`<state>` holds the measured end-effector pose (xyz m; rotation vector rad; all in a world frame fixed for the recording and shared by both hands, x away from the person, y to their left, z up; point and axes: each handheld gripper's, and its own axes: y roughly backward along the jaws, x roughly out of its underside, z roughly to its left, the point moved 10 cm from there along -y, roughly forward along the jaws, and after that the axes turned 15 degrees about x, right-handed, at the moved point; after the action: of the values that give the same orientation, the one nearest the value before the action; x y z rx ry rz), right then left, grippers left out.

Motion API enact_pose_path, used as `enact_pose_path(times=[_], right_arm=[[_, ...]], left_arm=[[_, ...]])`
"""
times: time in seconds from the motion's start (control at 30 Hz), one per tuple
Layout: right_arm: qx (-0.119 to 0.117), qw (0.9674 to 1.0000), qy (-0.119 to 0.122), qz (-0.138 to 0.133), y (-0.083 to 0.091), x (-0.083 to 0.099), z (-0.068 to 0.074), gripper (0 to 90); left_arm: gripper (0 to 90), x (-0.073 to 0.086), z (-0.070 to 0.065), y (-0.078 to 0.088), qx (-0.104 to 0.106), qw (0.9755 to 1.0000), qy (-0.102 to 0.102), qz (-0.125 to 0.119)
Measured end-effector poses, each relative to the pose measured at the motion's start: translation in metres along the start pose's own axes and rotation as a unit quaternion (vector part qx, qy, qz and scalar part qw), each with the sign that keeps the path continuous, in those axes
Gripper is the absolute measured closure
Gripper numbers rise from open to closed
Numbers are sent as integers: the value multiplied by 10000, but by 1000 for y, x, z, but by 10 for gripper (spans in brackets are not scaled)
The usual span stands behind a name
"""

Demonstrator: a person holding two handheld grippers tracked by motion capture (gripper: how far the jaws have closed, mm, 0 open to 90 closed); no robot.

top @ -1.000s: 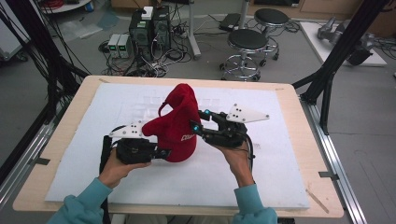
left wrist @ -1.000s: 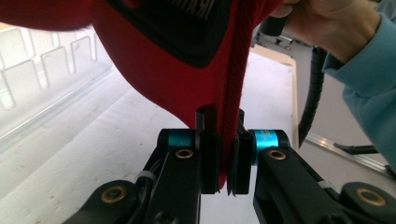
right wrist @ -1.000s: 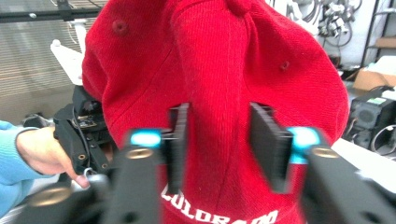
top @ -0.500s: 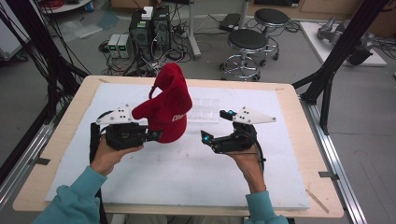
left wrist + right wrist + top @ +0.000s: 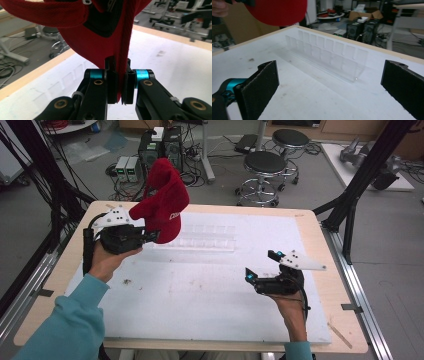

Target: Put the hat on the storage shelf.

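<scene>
A red cap [image 5: 162, 202] hangs in the air over the table's left part, with my left gripper [image 5: 150, 236] shut on its lower edge. The left gripper view has the cap's red fabric [image 5: 100, 30] pinched between the jaws of that gripper [image 5: 119, 65], and the cap spreads above them. My right gripper [image 5: 261, 264] is low over the table's right side, well apart from the cap. Its jaws have just been opening and stand wide with nothing between them [image 5: 333, 72]. The cap [image 5: 277, 11] sits at the upper left of the right gripper view.
A clear plastic rack [image 5: 197, 237] with several slots lies across the middle of the white mat [image 5: 200, 295]; it sits just ahead of the right gripper's jaws [image 5: 329, 55]. Stools [image 5: 265, 162] and computer cases [image 5: 160, 142] stand on the floor beyond the table.
The right gripper let go of the cap, opened wide and moved right and toward the near edge. The left gripper carried the cap up and to the left.
</scene>
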<state>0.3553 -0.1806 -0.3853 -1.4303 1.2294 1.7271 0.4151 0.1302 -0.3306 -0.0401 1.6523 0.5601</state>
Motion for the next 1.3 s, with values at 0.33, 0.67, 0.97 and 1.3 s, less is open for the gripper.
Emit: enact_pose_path(times=[0.33, 0.67, 0.97, 1.3], right_arm=[[333, 9988, -353, 38, 12, 40, -28, 4], [636, 9974, -341, -86, 9, 64, -40, 5], [897, 9943, -477, -334, 8, 72, -51, 4], [976, 9932, -392, -493, 0, 68, -50, 4]], left_arm=[[853, 13, 31, -6, -285, 9994, 124, 153], [853, 24, 51, -16, -518, 9981, 220, 245], [853, 35, 61, -27, -639, 9970, 273, 343], [853, 49, 66, -31, -745, 9958, 365, 392]])
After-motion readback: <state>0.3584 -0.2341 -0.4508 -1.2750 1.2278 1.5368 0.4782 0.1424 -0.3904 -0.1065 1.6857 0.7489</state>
